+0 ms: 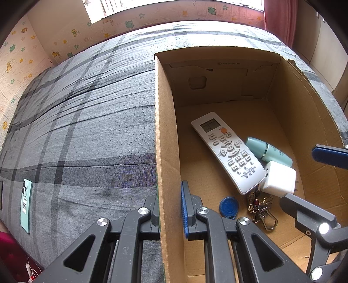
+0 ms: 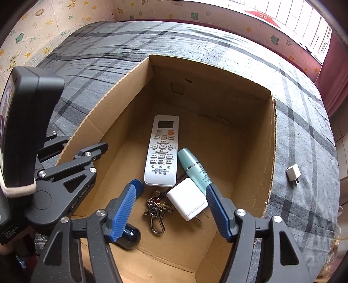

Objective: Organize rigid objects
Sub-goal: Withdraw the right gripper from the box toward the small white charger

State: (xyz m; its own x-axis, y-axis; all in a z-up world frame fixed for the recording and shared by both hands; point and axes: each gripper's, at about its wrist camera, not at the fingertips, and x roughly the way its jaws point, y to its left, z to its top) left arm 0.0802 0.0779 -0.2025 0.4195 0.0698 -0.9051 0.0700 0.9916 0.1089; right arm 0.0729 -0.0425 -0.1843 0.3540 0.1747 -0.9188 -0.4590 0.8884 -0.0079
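Probably a home bedroom: plaid-sheeted bed (image 1: pixel 87 122), cartoon-animal wallpaper (image 2: pixel 43 19), red curtain (image 1: pixel 280 19).

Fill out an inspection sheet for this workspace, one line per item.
Surface: bed under a grey plaid cover, carrying an open cardboard box.
Job's things: in the box lie a white remote, teal tube, white charger, keychain, blue tag and a dark blue object. Outside it: small white plug and teal phone on the cover.
Clutter: nothing seen.
Grippers: left gripper shut on the box's side wall; right gripper open above the charger, pads touching nothing.
Cables: white cable beside the bed.
Surroundings: cartoon-print wallpaper, window, red curtain.
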